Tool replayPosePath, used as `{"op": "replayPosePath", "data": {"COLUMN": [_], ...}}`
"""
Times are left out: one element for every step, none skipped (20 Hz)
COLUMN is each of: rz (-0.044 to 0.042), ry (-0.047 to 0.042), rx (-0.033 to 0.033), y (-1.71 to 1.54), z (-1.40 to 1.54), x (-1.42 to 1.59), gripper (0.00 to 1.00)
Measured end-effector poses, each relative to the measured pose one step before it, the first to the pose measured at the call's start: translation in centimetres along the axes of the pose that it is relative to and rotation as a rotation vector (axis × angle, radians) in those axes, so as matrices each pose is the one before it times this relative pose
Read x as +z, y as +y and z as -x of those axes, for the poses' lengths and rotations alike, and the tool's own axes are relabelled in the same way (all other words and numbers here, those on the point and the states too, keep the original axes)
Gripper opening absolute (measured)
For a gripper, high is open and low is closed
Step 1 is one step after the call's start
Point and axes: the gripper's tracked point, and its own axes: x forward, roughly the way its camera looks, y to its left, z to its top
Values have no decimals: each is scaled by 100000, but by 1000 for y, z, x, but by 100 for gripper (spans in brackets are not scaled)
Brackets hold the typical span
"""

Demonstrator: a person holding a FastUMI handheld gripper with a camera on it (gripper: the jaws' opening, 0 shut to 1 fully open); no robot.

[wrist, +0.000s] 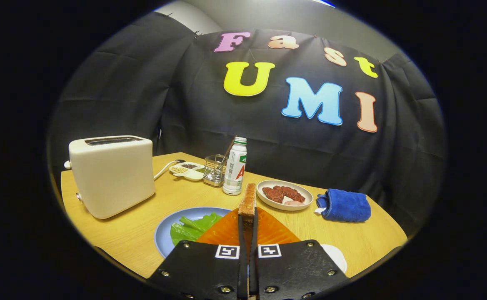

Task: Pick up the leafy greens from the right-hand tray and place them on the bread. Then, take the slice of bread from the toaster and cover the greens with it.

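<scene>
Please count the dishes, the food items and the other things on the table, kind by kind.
Dishes: 3 (blue plate, white dish, divided tray)
Food: 3 (bread slice held in gripper, greens, meat)
Others: 4 (toaster, bottle, wire basket, blue towel)
Total: 10

Gripper-mounted fisheye, facing table (114, 233) (close)

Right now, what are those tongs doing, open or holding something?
Tongs: closed on a slice of bread, held on edge above the blue plate with the greens.

Gripper (248, 223) fingers clamped on upright bread slice (248, 201) — above greens (193, 227); blue plate (169, 233)
</scene>
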Motion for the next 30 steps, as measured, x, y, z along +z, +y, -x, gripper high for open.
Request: {"op": "replayPosePath", "data": {"rz": [-478, -212, 0, 595, 672, 372, 105, -236, -568, -995, -1436, -1456, -1236, -1314, -1345, -1371, -1049, -649, -537, -596, -632, -682, -925, -367, 146, 170, 215, 145, 47, -440], "ry": [563, 533, 192, 56, 124, 473, 529, 435, 691, 884, 1143, 1140, 1144, 997, 1186, 1150, 1107, 859, 891, 1395, 1614, 2327, 2042, 1188, 712, 1288, 982, 460, 395, 397], "rx": [882, 835, 791, 463, 542, 852, 1101, 1301, 1352, 1567, 1591, 1535, 1077, 1073, 1082, 1102, 964, 723, 646, 776, 1019, 1324, 1232, 575, -11, -38, -160, -255, 87, 269], "y": [353, 338, 373, 268, 311, 363, 457, 447, 429, 414, 461, 423, 315, 281, 221, 283, 209, 119, 161, 209, 253, 349, 229, 167, 129, 105, 71, 2, 38, -16], "z": [87, 7, 27, -7, 14, 54, -27, -26, -5, -91, -126, -126, -26, 52, -101, -58, -161, -95, -52, -148, -10, -184, -117, -7, 16, -180, -15, 51, 64, -153], "x": [-199, -153, -33, -25, -13, -257, -143, -96, -123, -270, -197, -240, -165, -205, -206, -227, -185, -209, -202, -383, -427, -777, -614, -437, -211, -366, -190, -70, -35, -121], "gripper": [2, 2, 2, 2, 2, 2, 2, 2, 2, 2, 2, 2, 2, 2, 2, 2, 2, 2, 2, 2, 2, 2, 2, 2, 2, 2, 2, 2, 2, 2]}}
